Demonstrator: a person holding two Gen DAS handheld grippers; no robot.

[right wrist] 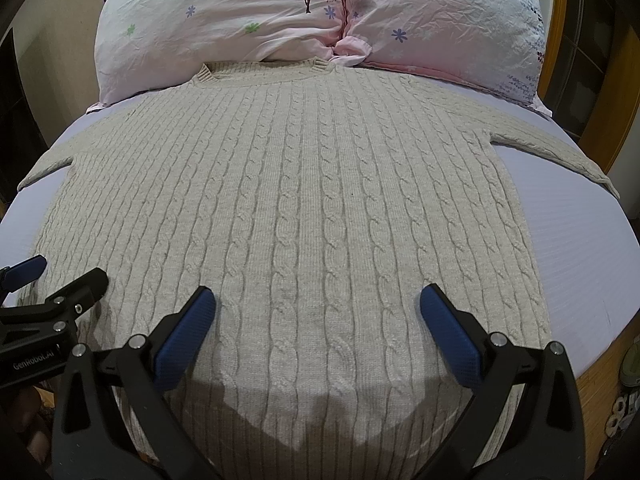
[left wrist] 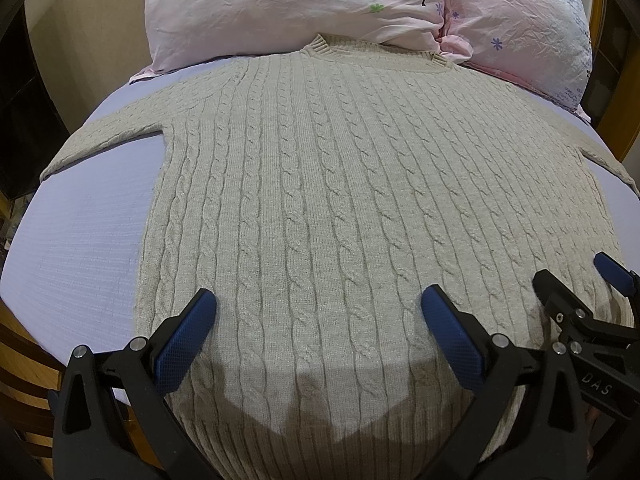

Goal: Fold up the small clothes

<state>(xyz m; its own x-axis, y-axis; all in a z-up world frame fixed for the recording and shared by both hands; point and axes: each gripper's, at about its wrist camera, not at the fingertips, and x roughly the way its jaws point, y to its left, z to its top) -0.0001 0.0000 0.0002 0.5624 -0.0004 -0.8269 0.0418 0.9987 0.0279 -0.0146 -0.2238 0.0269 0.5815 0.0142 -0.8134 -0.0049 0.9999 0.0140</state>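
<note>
A beige cable-knit sweater (left wrist: pixel 320 200) lies flat on the bed with its front up, collar toward the pillows and both sleeves spread out sideways. It also fills the right wrist view (right wrist: pixel 304 208). My left gripper (left wrist: pixel 319 312) is open and empty, hovering above the sweater's lower hem, left of middle. My right gripper (right wrist: pixel 318 308) is open and empty above the hem, right of middle. Each gripper shows in the other's view: the right one (left wrist: pixel 576 280) at the right edge, the left one (right wrist: pixel 64 276) at the left edge.
The bed has a pale lilac sheet (left wrist: pixel 88 216) (right wrist: pixel 580 240). Two pink flowered pillows (left wrist: pixel 296 4) (right wrist: pixel 448 20) lie against the head, touching the collar. A wooden bed frame (right wrist: pixel 600 364) edges the mattress. Small items sit on the floor at the right (right wrist: pixel 624 384).
</note>
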